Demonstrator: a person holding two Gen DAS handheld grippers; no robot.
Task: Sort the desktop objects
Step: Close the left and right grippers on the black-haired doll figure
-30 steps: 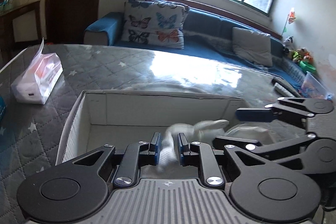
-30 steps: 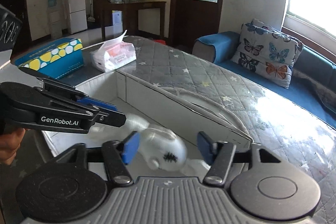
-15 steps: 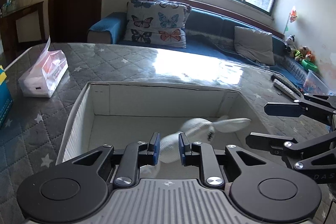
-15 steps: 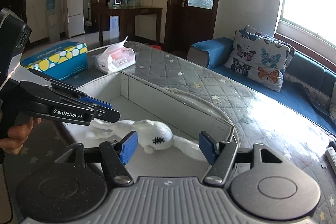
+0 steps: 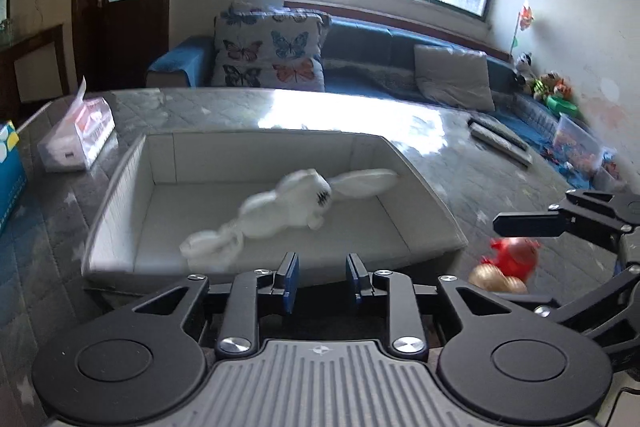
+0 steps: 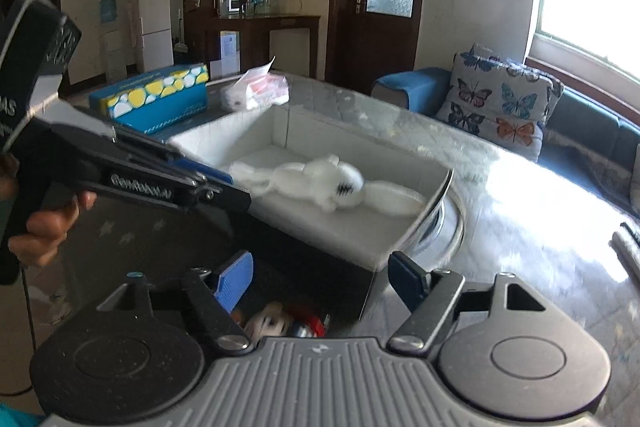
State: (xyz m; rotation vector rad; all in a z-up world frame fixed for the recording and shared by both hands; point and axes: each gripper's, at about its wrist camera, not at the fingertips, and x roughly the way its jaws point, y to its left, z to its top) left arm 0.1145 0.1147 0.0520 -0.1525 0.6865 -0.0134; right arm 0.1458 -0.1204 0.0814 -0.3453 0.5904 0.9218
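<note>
1. The white plush rabbit (image 5: 288,205) lies blurred inside the white cardboard box (image 5: 120,195), its long ear stretched toward the box's right wall; no pad touches it.
2. The box sits on the grey star-quilted table (image 5: 500,187), and its near wall is partly cut off by the left gripper (image 5: 322,279).
3. The left gripper's jaws are opening with nothing between them, short of the box's near rim.
4. The right gripper (image 6: 320,277) has its jaws apart and opening, also empty, angled down toward the table near the box's corner.
5. Below it, a small figure toy (image 6: 276,323) is smeared and half hidden by the gripper body.
6. A red toy (image 5: 514,257) and gold balls (image 5: 494,277), both blurred, lie near the table's front edge, right of the box.
7. A hand (image 6: 44,227) grips the left gripper's handle.
</note>
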